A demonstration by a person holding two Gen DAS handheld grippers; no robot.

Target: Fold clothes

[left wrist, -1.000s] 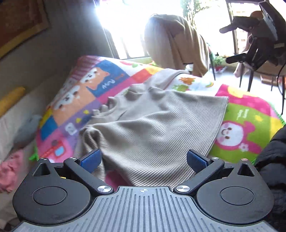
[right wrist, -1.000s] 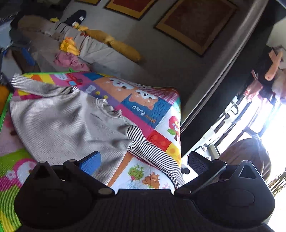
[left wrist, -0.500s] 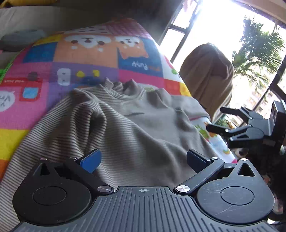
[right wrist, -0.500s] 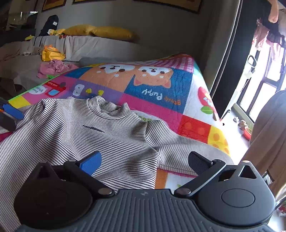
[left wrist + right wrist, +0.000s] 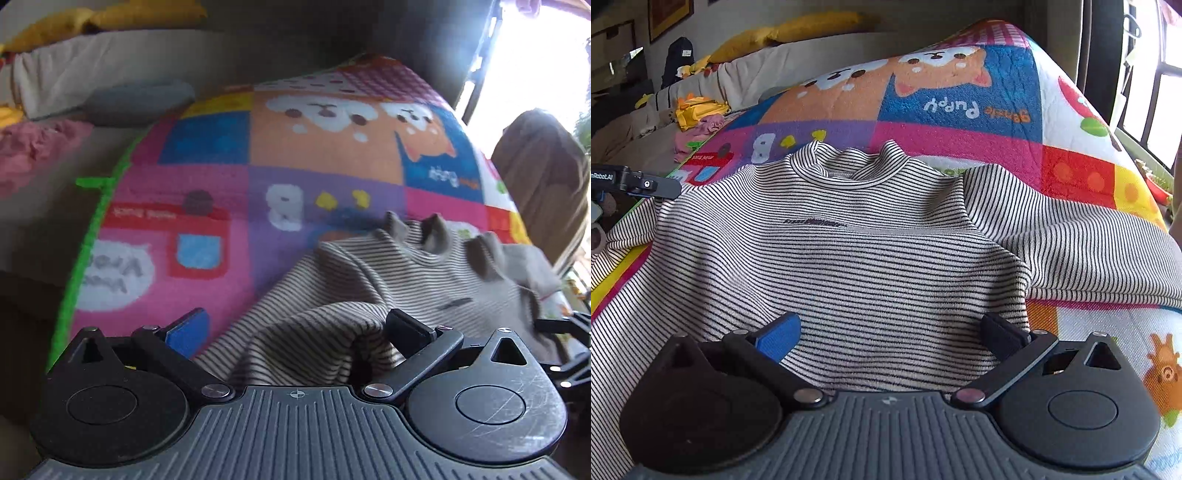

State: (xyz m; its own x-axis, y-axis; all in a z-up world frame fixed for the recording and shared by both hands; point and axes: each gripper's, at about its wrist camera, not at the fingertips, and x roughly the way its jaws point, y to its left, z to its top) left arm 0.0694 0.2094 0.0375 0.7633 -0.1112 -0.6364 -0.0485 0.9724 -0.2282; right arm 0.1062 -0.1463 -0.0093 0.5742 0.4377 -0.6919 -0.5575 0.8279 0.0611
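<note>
The striped shirt (image 5: 849,266) runs off the frame's left edge; its hem hides behind the right tool (image 5: 888,332).

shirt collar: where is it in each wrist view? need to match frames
Left wrist: the collar sits right of centre, at the far edge of the bunched striped shirt.
Right wrist: the collar sits upper centre, above the shirt's chest print.
Shared landmark: the white letter B on the mat's purple square, left of the collar in both views.
</note>
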